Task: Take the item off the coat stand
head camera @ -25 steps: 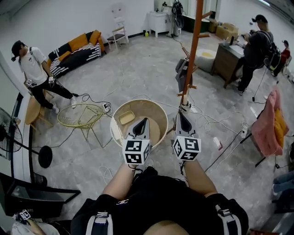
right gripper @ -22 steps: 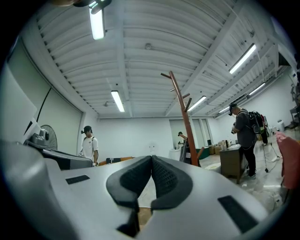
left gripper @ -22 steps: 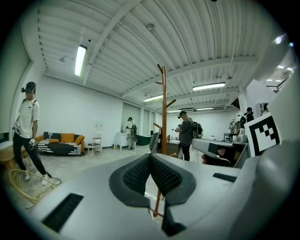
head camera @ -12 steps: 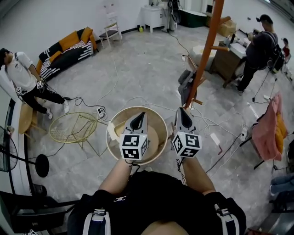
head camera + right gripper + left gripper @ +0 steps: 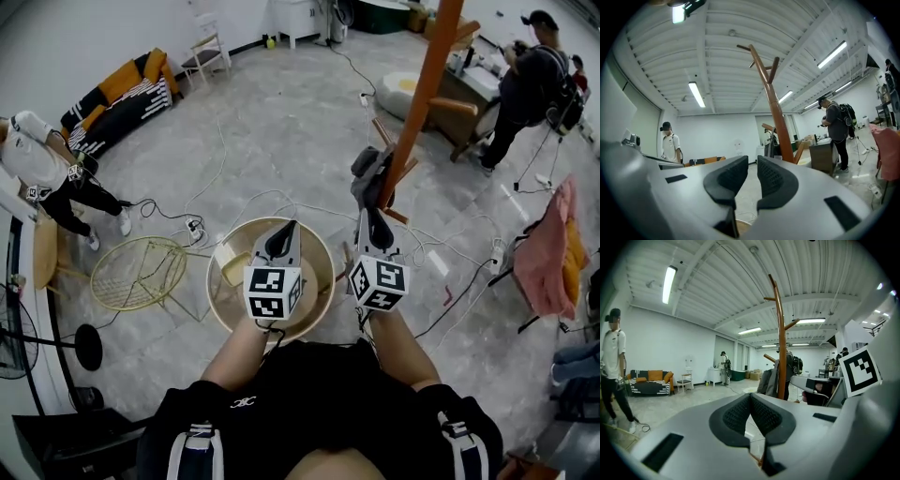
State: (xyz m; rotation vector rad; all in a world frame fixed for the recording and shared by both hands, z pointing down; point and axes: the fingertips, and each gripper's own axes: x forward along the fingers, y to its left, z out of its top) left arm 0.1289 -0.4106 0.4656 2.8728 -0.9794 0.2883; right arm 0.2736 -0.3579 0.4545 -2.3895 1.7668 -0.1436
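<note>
The grey garment (image 5: 366, 176) hangs low on the tall orange-brown wooden coat stand (image 5: 424, 98), at twelve o'clock from our right gripper (image 5: 374, 223), near its fingers but apart from them. Those fingers are opening, with a narrow empty gap between them. Our left gripper (image 5: 288, 230) has its fingers pressed together, holding nothing.

Head view looks steeply down; gripper views forward; all share coat stand (image 5: 422, 94).
</note>
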